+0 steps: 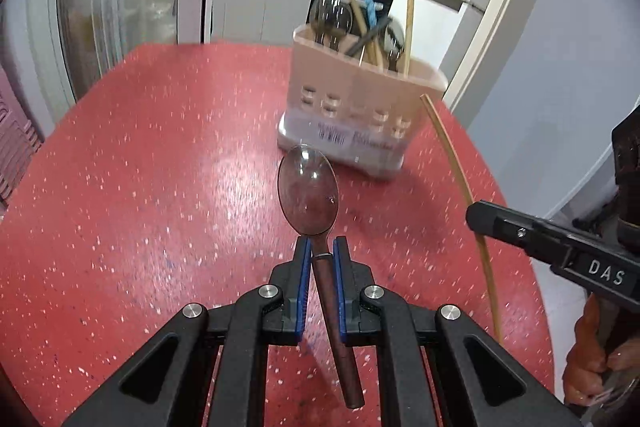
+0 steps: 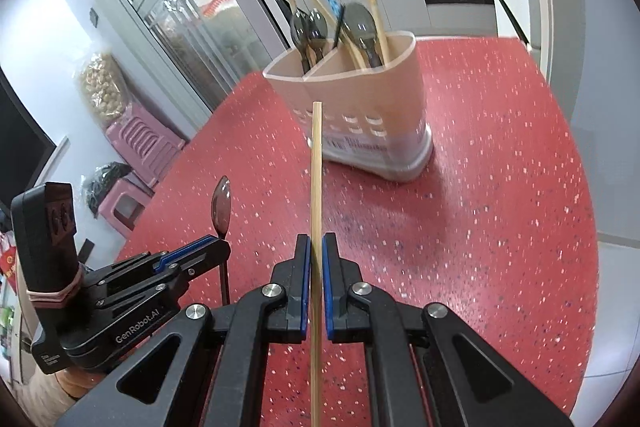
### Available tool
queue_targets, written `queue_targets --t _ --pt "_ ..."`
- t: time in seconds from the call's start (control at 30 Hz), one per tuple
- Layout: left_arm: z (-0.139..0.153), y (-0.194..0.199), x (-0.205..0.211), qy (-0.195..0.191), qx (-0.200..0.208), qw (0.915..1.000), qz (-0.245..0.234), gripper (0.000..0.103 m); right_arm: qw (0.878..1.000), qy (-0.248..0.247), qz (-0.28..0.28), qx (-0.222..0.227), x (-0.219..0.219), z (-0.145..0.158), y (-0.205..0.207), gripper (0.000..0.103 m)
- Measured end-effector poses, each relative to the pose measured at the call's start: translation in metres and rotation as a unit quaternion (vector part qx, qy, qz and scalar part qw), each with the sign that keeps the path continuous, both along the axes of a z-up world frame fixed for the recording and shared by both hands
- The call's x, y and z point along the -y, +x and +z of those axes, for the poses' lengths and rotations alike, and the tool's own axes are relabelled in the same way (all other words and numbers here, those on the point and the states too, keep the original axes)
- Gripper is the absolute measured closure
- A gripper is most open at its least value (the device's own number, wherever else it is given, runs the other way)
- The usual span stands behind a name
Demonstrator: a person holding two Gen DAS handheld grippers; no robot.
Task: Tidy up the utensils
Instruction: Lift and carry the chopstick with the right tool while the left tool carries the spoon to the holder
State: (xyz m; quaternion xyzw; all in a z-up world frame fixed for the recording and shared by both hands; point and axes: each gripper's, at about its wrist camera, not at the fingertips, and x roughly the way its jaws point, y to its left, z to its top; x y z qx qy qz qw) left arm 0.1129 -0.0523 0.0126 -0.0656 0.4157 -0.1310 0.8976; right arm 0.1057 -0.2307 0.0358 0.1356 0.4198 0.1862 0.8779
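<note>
Left wrist view: left gripper (image 1: 321,247) clamped on spoon (image 1: 310,193) at the neck, bowl pointing forward, handle trailing back between the fingers, held above the red desk (image 1: 160,155). Holder (image 1: 360,115) straight ahead and slightly right, near the bowl, already stocked with spoons and chopsticks. Right gripper (image 1: 480,217) visible at right edge.

Right wrist view: right gripper (image 2: 316,247) closed on chopstick (image 2: 316,187), long axis running forward, tip aimed at the holder (image 2: 372,107). Two compartments visible. Left gripper (image 2: 216,247) alongside to the left. Both about equally near; insertion likely requires tipping each utensil upright.
</note>
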Motion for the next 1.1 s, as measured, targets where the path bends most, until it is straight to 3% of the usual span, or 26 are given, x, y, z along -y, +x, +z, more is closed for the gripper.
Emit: queue_targets --t 0.47,0.73,1.1 --pt "0.065 0.031 -0.017 -0.030 0.084 0.9960 0.009 0.067 0.997 -0.011 -0.012 0.074 -0.004 0.062 0.031 0.097" --pt "0.105 0.077 -0.006 -0.029 0.131 0.9910 0.004 0.067 0.993 -0.007 -0.032 0.118 0.008 0.097 0.067 0.097" --pt "0.126 0.136 0.014 -0.024 0.167 0.9857 0.004 0.067 0.986 0.000 -0.059 0.158 0.021 0.123 0.119 0.097"
